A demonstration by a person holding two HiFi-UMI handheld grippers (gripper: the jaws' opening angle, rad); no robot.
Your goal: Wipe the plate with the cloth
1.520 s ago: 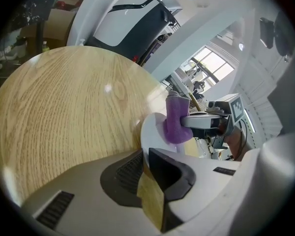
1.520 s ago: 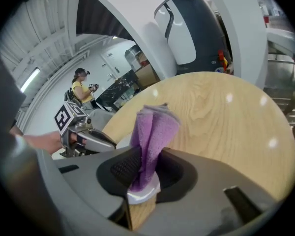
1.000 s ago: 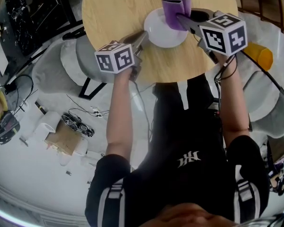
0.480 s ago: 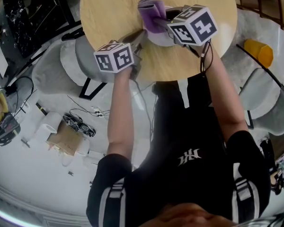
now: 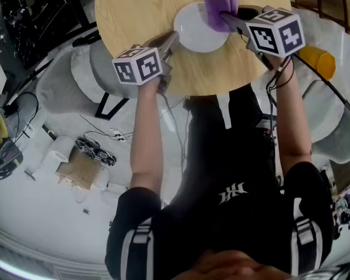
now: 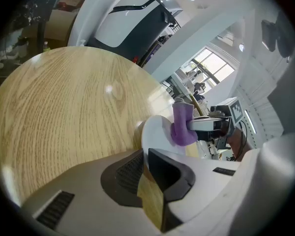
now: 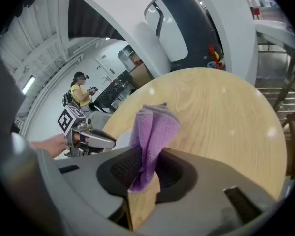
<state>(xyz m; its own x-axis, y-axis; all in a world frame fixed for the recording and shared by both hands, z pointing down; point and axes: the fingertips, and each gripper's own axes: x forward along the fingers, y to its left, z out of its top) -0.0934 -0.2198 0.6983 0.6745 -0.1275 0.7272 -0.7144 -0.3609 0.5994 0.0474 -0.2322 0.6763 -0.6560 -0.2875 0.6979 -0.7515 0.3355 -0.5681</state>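
Your right tool (image 7: 146,162) pinches the purple cloth (image 7: 152,127), whose folds stand over the far right rim of the white plate (image 5: 193,28). Your left tool (image 6: 145,155) is pressed almost together on the plate's near left rim; its pads (image 6: 125,173) hide the exact contact. In the head view, the table (image 5: 134,10) under the plate is cut off beyond it.

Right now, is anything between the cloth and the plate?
Nothing visible does. The cloth, in the right gripper, is at the right edge of the plate, which is bare. The left gripper grips the opposite rim.
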